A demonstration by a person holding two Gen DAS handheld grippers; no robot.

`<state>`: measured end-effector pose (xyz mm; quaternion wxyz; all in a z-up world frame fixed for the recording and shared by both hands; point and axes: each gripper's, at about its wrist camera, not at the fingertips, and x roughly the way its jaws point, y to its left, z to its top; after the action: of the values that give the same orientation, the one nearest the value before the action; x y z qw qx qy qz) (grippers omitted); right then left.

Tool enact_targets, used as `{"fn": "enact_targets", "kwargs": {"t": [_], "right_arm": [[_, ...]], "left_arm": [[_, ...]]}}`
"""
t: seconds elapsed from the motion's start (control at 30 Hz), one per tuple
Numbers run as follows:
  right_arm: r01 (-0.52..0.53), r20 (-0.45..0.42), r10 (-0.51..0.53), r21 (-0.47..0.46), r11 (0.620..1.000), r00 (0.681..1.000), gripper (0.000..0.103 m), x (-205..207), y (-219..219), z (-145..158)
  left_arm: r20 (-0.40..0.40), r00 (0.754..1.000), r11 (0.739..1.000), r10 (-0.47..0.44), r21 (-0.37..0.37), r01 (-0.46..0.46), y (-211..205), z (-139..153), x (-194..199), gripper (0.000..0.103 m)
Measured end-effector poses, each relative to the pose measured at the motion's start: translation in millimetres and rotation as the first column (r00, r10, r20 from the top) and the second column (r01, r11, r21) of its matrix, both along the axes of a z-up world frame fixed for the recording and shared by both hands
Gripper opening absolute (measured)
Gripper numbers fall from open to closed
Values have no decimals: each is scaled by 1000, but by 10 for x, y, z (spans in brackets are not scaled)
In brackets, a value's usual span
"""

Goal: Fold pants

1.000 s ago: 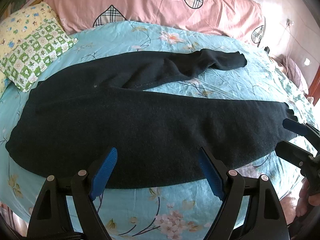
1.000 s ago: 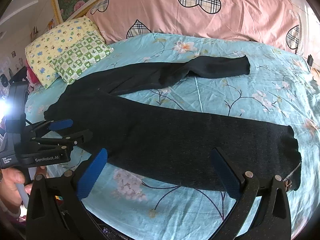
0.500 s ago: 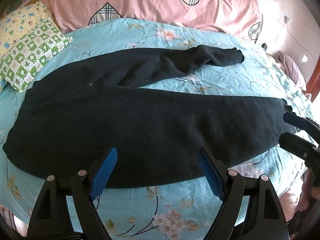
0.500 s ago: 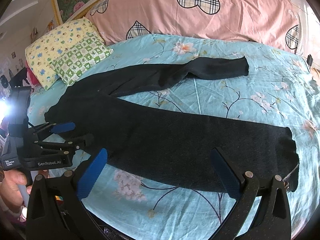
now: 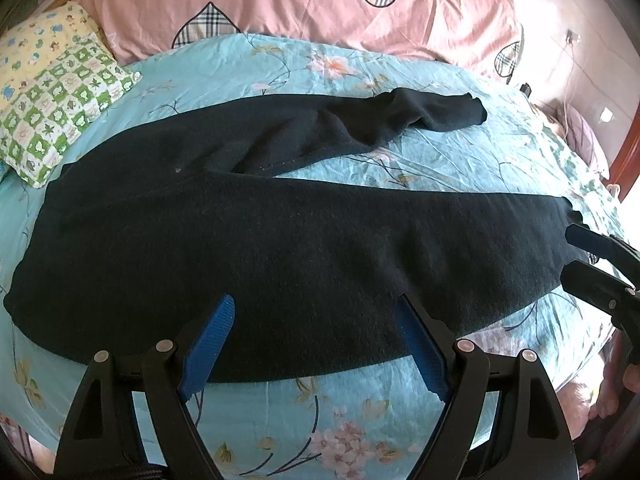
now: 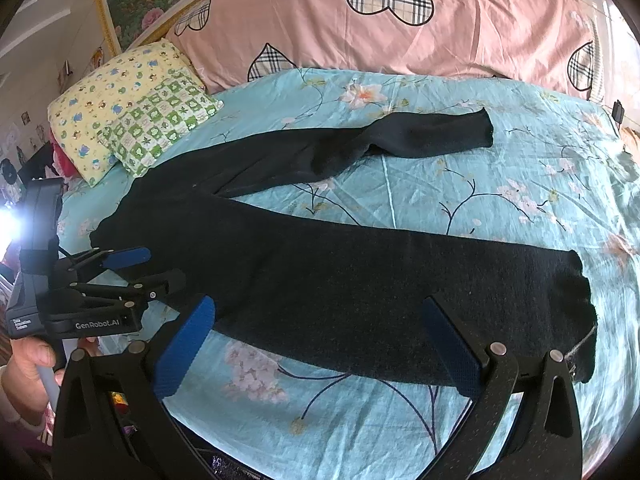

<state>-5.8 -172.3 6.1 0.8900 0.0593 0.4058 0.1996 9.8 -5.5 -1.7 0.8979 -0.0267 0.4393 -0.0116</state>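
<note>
Black pants lie spread on the blue floral bedsheet, waist to the left and the two legs splayed to the right. The far leg is creased near its knee. My left gripper hovers open over the near edge of the seat and thigh; the right wrist view shows the left gripper beside the waistband. My right gripper is open above the near leg, short of its cuff. In the left wrist view, the right gripper sits at that cuff. Neither holds cloth.
A green checked pillow and a yellow pillow lie at the back left. A pink quilt with plaid hearts runs along the back. The bed's front edge is just below both grippers. A person's hand grips the left handle.
Both grippers have drifted only slightly over the near side of the pants and stay open. The pants have not moved.
</note>
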Motion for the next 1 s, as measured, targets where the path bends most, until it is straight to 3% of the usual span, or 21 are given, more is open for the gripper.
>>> {"fn": "enact_targets", "kwargs": {"t": [0.4, 0.77, 1.0], "right_arm": [[9, 26, -9, -20, 1000, 1000, 103, 333, -113, 189], [67, 15, -67, 14, 998, 998, 103, 1036, -523, 363], [84, -4, -84, 14, 996, 996, 103, 1480, -705, 321]], "left_arm": [[7, 999, 999, -34, 5, 34, 103, 176, 386, 84], [-26, 998, 997, -62, -47, 61, 326, 324, 1050, 84], [-42, 995, 996, -86, -42, 84, 367, 341, 1469, 84]]}}
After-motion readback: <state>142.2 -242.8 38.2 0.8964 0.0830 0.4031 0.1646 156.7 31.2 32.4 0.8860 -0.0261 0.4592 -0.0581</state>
